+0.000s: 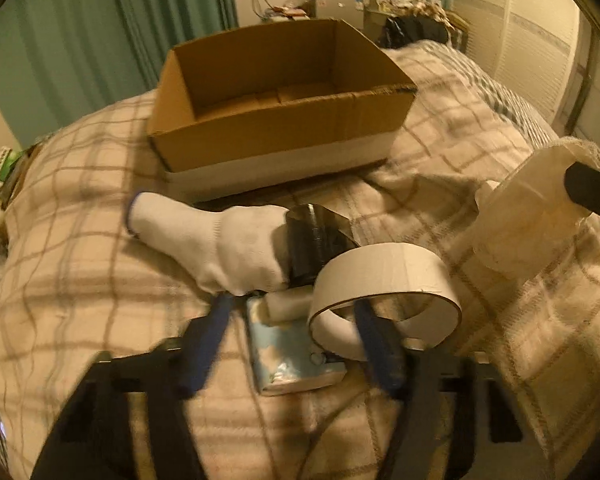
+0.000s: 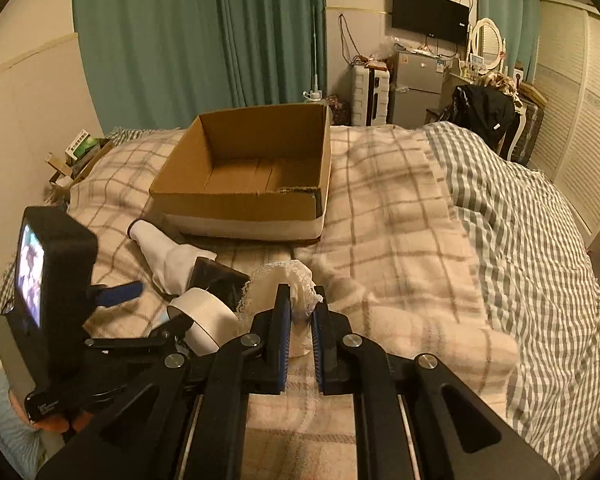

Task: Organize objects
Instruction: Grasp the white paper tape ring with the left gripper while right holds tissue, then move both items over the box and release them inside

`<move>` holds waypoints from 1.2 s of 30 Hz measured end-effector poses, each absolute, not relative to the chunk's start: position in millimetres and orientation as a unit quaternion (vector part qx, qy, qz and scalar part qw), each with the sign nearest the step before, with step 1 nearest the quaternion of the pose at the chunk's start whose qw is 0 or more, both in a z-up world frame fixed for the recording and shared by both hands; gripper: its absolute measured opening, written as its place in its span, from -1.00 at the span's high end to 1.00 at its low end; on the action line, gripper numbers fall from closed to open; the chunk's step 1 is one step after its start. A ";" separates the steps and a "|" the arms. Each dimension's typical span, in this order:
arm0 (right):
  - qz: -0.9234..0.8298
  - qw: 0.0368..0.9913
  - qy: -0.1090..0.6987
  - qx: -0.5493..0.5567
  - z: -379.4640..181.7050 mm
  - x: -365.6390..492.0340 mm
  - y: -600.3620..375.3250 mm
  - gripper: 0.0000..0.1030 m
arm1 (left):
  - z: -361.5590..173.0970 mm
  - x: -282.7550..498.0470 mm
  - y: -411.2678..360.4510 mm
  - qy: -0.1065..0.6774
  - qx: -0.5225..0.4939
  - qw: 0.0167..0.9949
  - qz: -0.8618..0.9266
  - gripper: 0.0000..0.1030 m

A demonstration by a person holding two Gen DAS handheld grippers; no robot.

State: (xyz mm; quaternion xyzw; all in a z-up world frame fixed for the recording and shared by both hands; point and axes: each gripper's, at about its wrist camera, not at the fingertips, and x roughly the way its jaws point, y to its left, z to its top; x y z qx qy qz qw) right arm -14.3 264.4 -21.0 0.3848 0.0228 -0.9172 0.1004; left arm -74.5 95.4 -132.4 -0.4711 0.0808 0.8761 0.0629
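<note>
White knitted glove [image 1: 216, 240] with blue-edged cuff, limp, lying at left on the beige plaid blanket [image 1: 80, 280]. Beside it, a glossy dark tape roll [image 1: 320, 240], its left edge under the glove's fingers. Below these, a flat pale-blue soft pack [image 1: 288, 356], slightly crinkled. Overlapping the pack's right edge, a white cardboard ring [image 1: 384, 280], smooth and cylindrical, hollow. Left gripper [image 1: 296, 320] spread wide over the pack, blue-padded fingers [image 1: 208, 344] on either side, right finger passing through the ring; nothing clamped. Behind, an open brown corrugated cardboard box [image 2: 240, 200], rectangular, white band round its base, interior bare, resting on the blanket. Further right, a cream lace-edged fabric piece [image 2: 288, 284], translucent and crumpled, pinched between the narrow fingers of the right gripper [image 2: 300, 304] and lifted off the bed. At far right, grey-and-white gingham bedding [image 2: 520, 240].
</note>
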 end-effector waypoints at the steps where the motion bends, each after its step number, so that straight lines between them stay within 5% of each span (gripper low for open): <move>1: -0.917 0.101 0.022 0.385 -21.9 -14.3 263.6 0.83 | -134.3 -75.8 96.8 0.085 -0.474 0.065 0.874 0.33; 4: -0.917 0.103 0.020 0.386 -21.8 -14.0 265.3 0.83 | -137.1 -75.8 96.5 0.083 -0.480 0.068 0.871 0.68; 8: -0.917 0.101 0.022 0.385 -20.0 -12.0 264.7 0.83 | -132.6 -70.6 91.1 0.067 -0.484 0.070 0.870 0.91; 36: -0.942 0.148 0.093 0.288 97.9 -34.6 207.0 0.83 | 35.9 -103.2 24.7 0.045 -0.353 0.031 0.934 0.91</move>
